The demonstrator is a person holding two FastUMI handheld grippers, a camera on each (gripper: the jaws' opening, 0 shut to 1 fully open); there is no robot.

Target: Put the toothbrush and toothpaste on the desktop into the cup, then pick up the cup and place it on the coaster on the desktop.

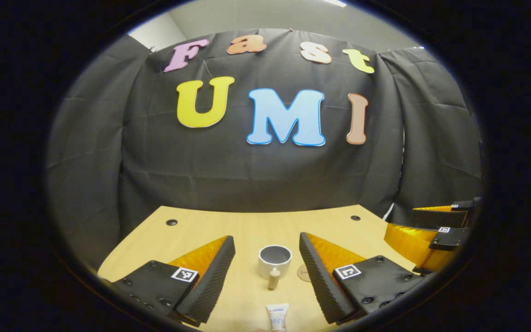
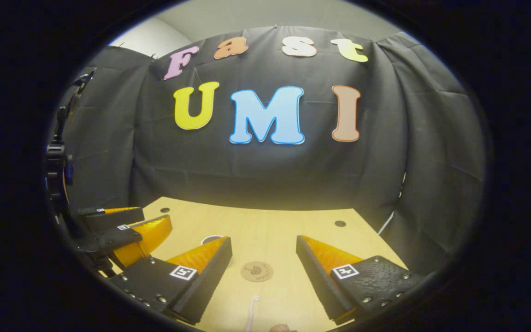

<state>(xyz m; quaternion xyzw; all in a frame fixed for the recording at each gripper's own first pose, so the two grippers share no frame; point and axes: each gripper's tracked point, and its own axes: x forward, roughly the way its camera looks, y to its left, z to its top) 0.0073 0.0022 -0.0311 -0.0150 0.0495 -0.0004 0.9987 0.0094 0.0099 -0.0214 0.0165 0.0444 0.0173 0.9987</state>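
Observation:
A white cup (image 1: 275, 261) stands upright on the wooden desktop (image 1: 247, 226), straight ahead between the fingers of my open left gripper (image 1: 266, 237). A white toothpaste tube (image 1: 278, 317) lies just below, with a small beige cap-like piece (image 1: 274, 278) between it and the cup. The round cork coaster (image 2: 256, 271) lies flat in front of my open right gripper (image 2: 263, 240); the white toothbrush (image 2: 251, 313) lies nearer, at the bottom edge. In the left gripper view the coaster (image 1: 303, 273) peeks out beside the right finger. Nothing is held.
The right gripper (image 1: 401, 219) hovers at the far right of the left gripper view. The left gripper (image 2: 155, 214) shows at the left of the right gripper view, with the cup's rim (image 2: 211, 239) behind a finger. Black cloth walls the desk's far edge.

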